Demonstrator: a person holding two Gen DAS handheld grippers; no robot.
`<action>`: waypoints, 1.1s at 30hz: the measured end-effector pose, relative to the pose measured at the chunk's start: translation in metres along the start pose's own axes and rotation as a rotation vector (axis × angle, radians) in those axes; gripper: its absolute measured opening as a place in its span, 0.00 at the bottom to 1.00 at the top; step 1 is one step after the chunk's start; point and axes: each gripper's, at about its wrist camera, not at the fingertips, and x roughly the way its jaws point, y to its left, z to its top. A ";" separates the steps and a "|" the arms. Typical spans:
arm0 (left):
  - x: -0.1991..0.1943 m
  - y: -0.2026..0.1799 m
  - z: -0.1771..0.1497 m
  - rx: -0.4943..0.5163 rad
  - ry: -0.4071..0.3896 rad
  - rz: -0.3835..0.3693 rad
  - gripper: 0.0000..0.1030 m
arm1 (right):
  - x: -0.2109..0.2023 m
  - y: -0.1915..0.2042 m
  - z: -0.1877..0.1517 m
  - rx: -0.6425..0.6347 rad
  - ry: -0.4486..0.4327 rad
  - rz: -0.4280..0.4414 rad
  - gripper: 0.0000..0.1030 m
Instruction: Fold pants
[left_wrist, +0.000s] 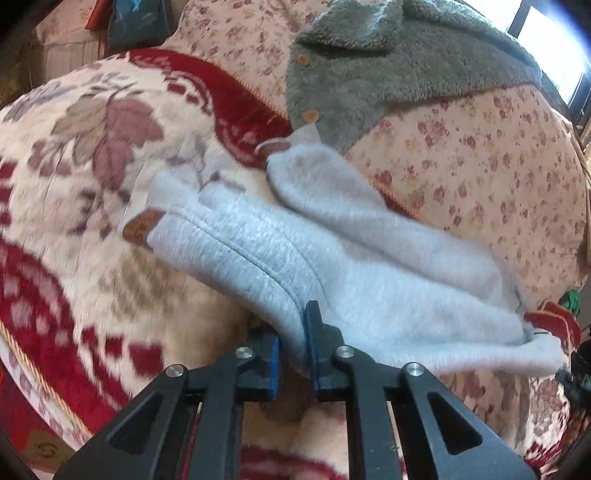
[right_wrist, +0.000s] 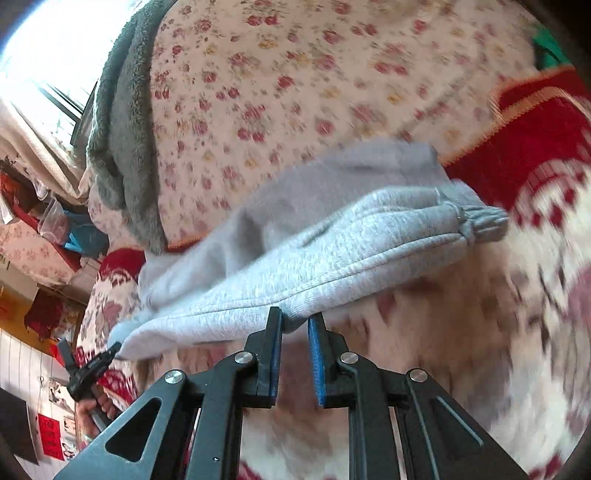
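The left gripper (left_wrist: 293, 332), nearest the lens in its own view, has its blue-padded jaws drawn narrow onto the seamed edge of the pale grey pants (left_wrist: 332, 258), a fold of cloth pinched between the pads. The right gripper (right_wrist: 295, 326) likewise stands narrow, nipping the lower hem-like edge of the same pants (right_wrist: 332, 251), which hang lifted between the two tools, above the bed rather than flat on it. Beneath them spreads a red and cream patterned blanket (left_wrist: 92, 166), and beyond it a floral quilt (left_wrist: 480, 166) with small pink blossoms. A grey-green fleece garment (left_wrist: 369, 74) with wooden buttons lies on the quilt, its lower corner just beside the far end of the pants (whether the two touch cannot be told). Nothing stands between either gripper and the cloth it holds. The left view shows a small brown tag (left_wrist: 142, 227) at one end of the pants, unseen from the right. The right view alone shows the gathered elastic band (right_wrist: 484, 221), and at its left edge the other tool gripping the cloth's far corner, with the person's hand (right_wrist: 92, 408) on its handle.
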 end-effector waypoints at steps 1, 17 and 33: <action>0.001 0.002 -0.006 -0.003 0.009 -0.003 0.12 | -0.002 -0.007 -0.016 0.013 0.012 0.009 0.14; 0.002 0.003 -0.031 -0.064 -0.019 0.058 0.69 | 0.007 -0.114 -0.045 0.381 -0.132 0.102 1.00; 0.033 -0.018 -0.017 -0.147 0.032 0.028 0.45 | 0.052 -0.136 -0.012 0.437 -0.151 0.151 0.22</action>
